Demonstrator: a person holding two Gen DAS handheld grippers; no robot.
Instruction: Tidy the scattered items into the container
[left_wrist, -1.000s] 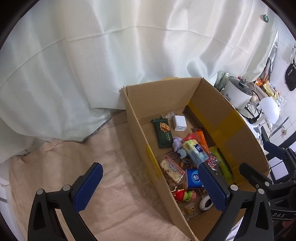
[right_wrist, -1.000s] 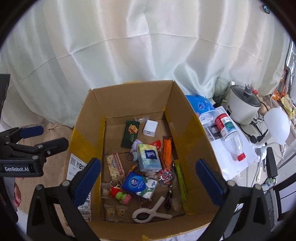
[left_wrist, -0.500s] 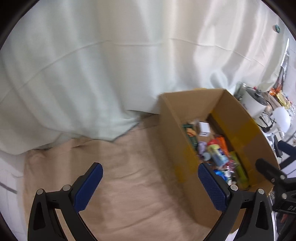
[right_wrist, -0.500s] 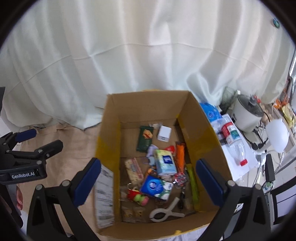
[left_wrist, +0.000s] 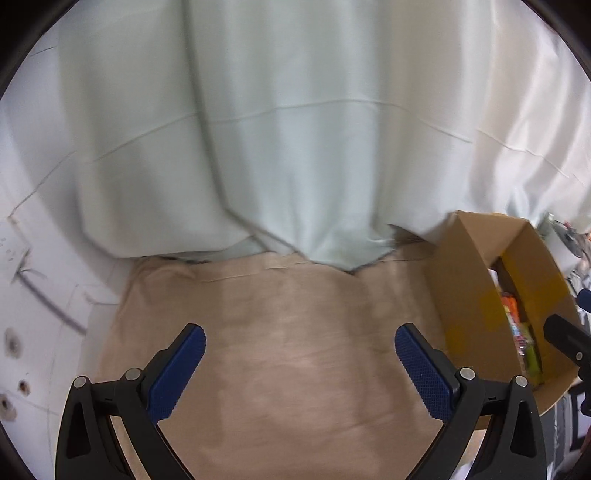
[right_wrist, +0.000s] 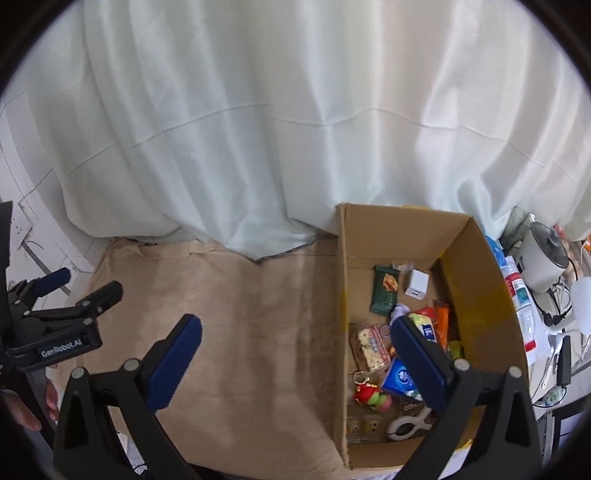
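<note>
Grippers both spread wide, nothing between the blue pads of either one! Far left in the right wrist view, the left gripper (right_wrist: 79, 286) hangs over the edge of the tan cloth (right_wrist: 236, 332), fingers apart, a person's hand (right_wrist: 22, 415) just below it. In its own view the left gripper (left_wrist: 299, 363) looks down on bare cloth, white curtain (left_wrist: 295, 129) falling behind. Moving right, the right gripper (right_wrist: 295, 360) hovers with its left finger over the cloth and its right finger over the cardboard box (right_wrist: 341, 295). That box sits on the cloth at the right, against the curtain, and it's loaded: green snack packet (right_wrist: 385, 290) and white charger (right_wrist: 417, 283) at the far end, cracker pack (right_wrist: 372, 346) mid-box, blue tissue pack (right_wrist: 399, 378), red-and-green toy (right_wrist: 371, 395), white clip (right_wrist: 406, 426) nearest. Right of the box, a rice cooker (right_wrist: 546, 258) on a cluttered surface.
</note>
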